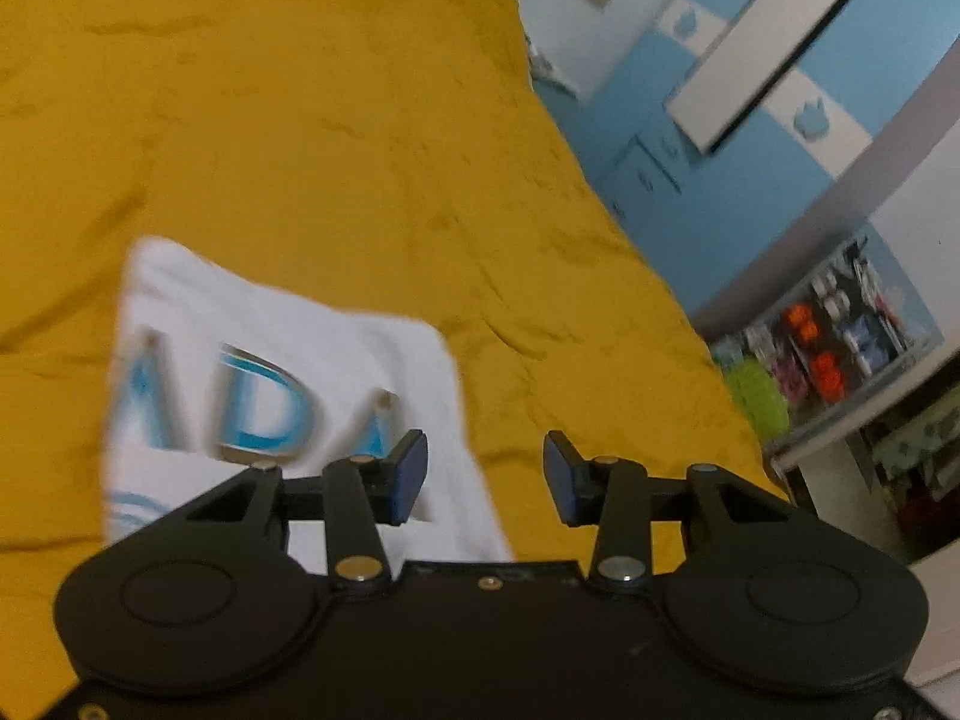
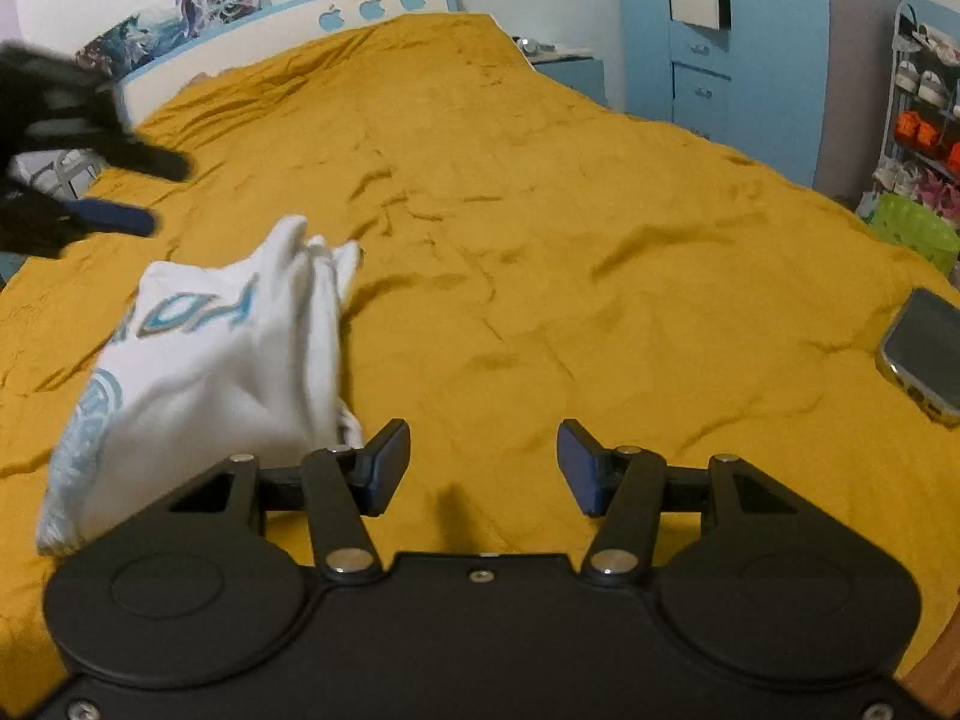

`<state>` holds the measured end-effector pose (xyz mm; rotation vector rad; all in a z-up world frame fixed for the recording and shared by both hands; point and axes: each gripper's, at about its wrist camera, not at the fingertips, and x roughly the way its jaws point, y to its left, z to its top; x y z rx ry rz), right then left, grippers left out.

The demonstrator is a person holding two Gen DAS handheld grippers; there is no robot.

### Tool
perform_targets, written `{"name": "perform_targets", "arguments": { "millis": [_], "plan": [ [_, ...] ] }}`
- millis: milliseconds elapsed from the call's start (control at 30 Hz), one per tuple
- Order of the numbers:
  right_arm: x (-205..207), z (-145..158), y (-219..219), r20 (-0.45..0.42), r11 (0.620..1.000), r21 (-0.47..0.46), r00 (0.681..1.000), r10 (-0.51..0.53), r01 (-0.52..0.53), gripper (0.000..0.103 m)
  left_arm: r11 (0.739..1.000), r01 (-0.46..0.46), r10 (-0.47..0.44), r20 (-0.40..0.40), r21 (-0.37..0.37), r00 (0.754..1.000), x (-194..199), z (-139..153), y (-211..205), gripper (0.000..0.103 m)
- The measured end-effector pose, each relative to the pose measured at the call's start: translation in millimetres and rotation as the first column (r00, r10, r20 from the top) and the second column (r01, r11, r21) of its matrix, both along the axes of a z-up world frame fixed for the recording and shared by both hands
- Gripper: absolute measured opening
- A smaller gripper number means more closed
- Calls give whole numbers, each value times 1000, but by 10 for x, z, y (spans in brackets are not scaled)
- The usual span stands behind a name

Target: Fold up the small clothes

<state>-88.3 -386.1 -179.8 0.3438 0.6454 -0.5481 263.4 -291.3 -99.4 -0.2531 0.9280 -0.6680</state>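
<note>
garment: small white cotton top with blue-and-silver printed lettering, lying bunched on the mustard-yellow bedspread, toward the bed's left edge as the right wrist view shows it, down at the near end

which way from the fingers: it sits to the left of the right gripper, with its near end just beside that gripper's left finger. From the left gripper it lies ahead and to the left too, partly behind that gripper's left finger

long axis: runs roughly from near-left to far-right in the right wrist view, with a pinched, ridged end pointing up the bed toward the headboard

nearer hand: hard call tbh. Both are close, and I'd guess the right one has the shorter reach to the near hem

left fingers: parted to a middling gap, nothing between them, just bedspread showing through. View's pretty blurred

right fingers: about half open, empty as well, only yellow fabric in the gap

writing: big letters that read something like "ADA" in the left wrist view, plus a round blue emblem lower down, too smeared to read. Can't make out a brand

other stuff: dark smartphone lying near the bed's right edge, well apart from the top
</note>
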Motion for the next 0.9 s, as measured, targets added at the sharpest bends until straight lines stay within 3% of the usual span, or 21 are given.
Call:
{"name": "perform_targets", "arguments": {
  "millis": [200, 400, 500, 633, 900],
  "plan": [
    [253, 219, 21, 111, 994, 66, 991, 79, -86, 55, 993, -69, 66, 41, 97, 997, -259, -242, 807, 41],
    [884, 181, 54, 166, 967, 34, 956, 243, -252, 55, 981, -158, 158, 11, 115, 987, -482, -726, 1325, 41],
    [1227, 56, 50, 155, 956, 34, 947, 282, -290, 50, 974, -208, 208, 5, 91, 978, -490, -929, 1424, 41],
    [1584, -129, -14, 123, 948, 101, 949, 290, -302, 47, 965, -261, 262, -25, 26, 965, -309, -1125, 1455, 42],
    [1719, -279, -41, 83, 940, 135, 949, 304, -313, 44, 946, -320, 319, -36, -48, 947, 43, -1222, 1398, 47]
  ]
}}
